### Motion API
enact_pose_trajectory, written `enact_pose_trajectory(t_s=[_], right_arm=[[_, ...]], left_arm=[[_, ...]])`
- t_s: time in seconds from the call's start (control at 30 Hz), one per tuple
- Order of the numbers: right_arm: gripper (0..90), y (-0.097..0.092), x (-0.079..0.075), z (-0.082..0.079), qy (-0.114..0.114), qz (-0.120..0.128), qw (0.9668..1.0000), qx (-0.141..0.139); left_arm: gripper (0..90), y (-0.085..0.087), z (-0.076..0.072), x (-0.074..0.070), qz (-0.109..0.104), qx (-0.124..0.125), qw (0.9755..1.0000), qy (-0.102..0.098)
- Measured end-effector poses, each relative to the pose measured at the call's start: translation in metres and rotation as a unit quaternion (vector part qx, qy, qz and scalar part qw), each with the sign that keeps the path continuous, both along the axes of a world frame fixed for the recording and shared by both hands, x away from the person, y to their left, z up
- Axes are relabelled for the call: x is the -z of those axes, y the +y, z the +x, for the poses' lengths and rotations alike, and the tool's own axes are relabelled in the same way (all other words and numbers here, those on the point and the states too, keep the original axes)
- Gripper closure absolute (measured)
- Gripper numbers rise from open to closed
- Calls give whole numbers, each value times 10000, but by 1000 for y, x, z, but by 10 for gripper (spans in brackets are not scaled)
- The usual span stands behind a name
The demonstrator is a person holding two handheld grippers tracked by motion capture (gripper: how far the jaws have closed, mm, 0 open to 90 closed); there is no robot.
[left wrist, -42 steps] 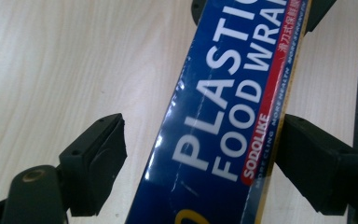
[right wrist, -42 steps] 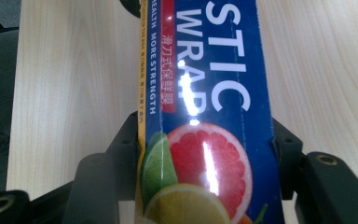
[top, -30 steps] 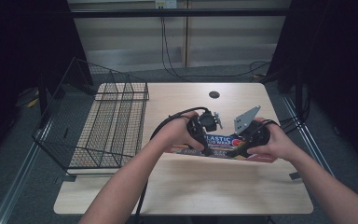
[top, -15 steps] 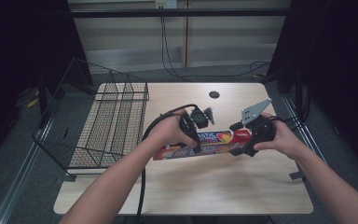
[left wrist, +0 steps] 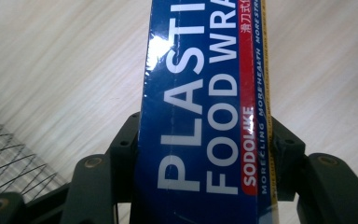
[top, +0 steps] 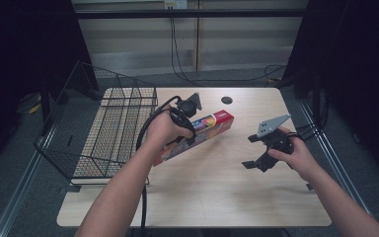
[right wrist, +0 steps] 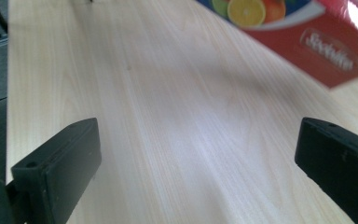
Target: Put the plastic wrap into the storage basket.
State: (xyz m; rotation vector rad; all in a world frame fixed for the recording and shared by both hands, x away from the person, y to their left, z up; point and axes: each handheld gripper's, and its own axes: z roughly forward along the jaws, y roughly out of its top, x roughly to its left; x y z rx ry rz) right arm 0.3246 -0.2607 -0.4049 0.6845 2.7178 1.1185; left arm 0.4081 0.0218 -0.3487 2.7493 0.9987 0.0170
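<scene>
A black wire dish rack [top: 106, 131] sits on the left part of a pale wooden table [top: 217, 192]. Just right of it, the left gripper [top: 185, 118] clamps its jaws on the two long sides of a plastic food wrap box [top: 197, 134], lifted clear of the tabletop and slanting up to the right. The box is long and narrow, dark blue with large white lettering [left wrist: 200, 121], a red end and a fruit picture [right wrist: 247, 10]. Well apart to the right, the right gripper [top: 257, 152] has just been opening; its jaws stand wide with nothing between them.
</scene>
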Motion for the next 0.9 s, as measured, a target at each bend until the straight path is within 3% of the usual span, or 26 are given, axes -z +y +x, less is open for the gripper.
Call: enact_pose_trajectory(t_s=[0.17,0.2,0.3,0.33,0.6,0.9], right_arm=[[2,2,7,-4,-29,-41,9998,181],[2,1,10,-5,-3,11,9997,238],[2,1,15,-8,12,41,9994,336],[2,1,16,-9,-8,11,9994,357],[2,1,23,-14,34,117,9988,475],[2,2,27,-18,56,175,9980,600]], left_arm=[[433,7,7,-8,7,-291,9996,8],[433,10,10,-12,-28,-496,9987,58],[433,13,13,-17,5,-614,9981,24],[434,16,16,-21,-16,-790,9969,-16],[433,29,25,-34,34,-1173,9931,-3],[434,46,30,-54,41,-1703,9854,14]])
